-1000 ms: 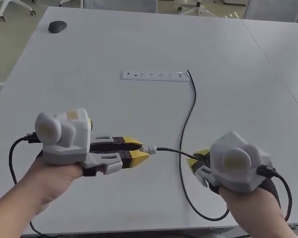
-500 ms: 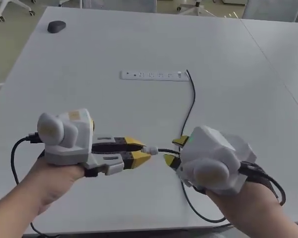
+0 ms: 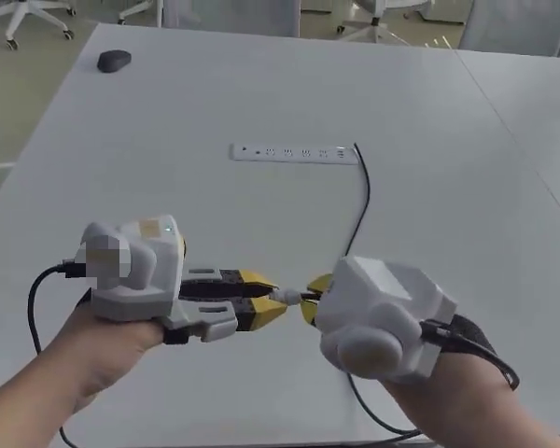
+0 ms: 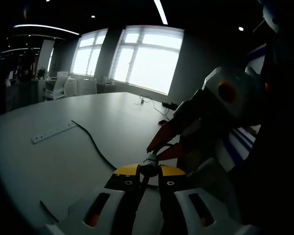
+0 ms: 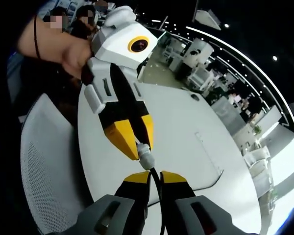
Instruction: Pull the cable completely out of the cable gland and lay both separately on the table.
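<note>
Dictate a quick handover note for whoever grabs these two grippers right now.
The left gripper is shut on the cable gland.
The right gripper is shut on the black cable right beside the gland.
The rest of the cable trails over the table, its far end by the power strip.
Done: both parts gripped.
Left: pull the cable fully out, then lay both down apart.

Head view bright, evenly lit, soft shadows, gripper views dim, fisheye-warped edges, windows [image 4: 142, 61] blown out white
</note>
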Tool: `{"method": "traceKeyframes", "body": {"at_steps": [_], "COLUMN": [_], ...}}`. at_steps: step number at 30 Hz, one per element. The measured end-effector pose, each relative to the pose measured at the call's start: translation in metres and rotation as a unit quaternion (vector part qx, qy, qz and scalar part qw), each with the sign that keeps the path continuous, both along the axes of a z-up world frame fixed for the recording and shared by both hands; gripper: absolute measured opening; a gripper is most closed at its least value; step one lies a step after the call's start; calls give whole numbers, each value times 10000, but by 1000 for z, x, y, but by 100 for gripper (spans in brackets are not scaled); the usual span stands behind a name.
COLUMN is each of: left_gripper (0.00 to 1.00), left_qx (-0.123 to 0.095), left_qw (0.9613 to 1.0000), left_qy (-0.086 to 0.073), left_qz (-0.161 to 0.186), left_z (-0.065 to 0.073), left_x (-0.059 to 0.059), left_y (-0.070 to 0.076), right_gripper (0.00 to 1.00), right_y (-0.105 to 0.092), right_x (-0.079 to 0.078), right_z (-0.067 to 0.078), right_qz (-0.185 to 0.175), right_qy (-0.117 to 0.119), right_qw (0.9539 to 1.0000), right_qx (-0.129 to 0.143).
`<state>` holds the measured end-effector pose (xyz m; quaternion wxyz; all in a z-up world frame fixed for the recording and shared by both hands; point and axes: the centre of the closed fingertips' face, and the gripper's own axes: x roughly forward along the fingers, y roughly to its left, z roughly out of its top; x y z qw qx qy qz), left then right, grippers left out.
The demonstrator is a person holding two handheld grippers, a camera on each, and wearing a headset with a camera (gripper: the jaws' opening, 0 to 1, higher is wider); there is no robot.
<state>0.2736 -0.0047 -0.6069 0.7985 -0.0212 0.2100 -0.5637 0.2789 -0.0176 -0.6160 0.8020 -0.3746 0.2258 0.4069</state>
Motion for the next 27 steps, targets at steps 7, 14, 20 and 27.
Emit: {"method": "traceKeyframes", "body": {"at_steps": [7,14,20,27], "left_gripper": [15,15,15,15], "left_qx": [91,133,155,164], "left_qw": [9999,9999,9999,9998], "left_qy": [-53,-72,-63,-66], "left_qz": [-38,-16,6,27], "left_z": [-1,-1,-2,-3], "left_x": [-2,-2,-3,-5], "left_y": [-1,0,0,-2], "right_gripper": [1,0,0,0], "right_y": [-2,-11,-21,-39], "right_x": [-1,2,3,5], "right_z": [-2,-7,-13,-21], "right_qz": [-100,-339,-685,-1059], "right_qy": [130,289,625,880], "right_qw": [9997,9986,9937,9864], "right_qx": [166,295,625,896]}}
